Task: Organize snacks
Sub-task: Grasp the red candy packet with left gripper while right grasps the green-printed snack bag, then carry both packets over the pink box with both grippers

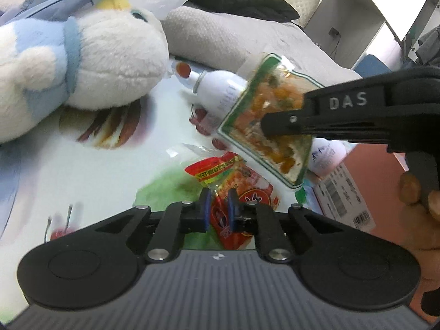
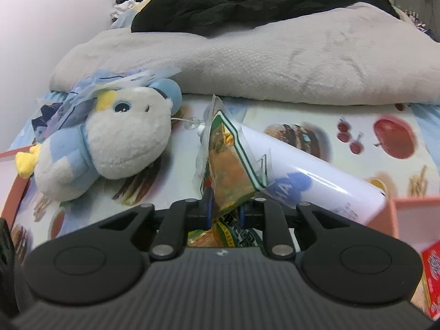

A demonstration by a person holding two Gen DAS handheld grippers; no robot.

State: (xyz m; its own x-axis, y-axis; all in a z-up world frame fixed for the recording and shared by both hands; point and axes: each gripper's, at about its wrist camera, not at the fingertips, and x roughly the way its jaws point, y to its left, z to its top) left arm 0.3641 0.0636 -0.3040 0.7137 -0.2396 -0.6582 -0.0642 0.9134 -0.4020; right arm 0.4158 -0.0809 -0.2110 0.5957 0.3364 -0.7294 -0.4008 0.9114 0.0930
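Note:
In the left wrist view my left gripper is shut on a red snack packet, pinched between the blue pads and lying low over the printed cloth. Above it, my right gripper reaches in from the right, shut on a clear green-edged snack packet with orange pieces inside, held in the air and tilted. In the right wrist view that green-edged packet stands on edge in my right gripper, pinched at its lower corner. Another green-printed packet lies beneath the fingers.
A white and blue plush toy lies on the left. A white bottle lies behind the packets. A pink box stands at the right. A grey blanket and dark clothes are piled at the back.

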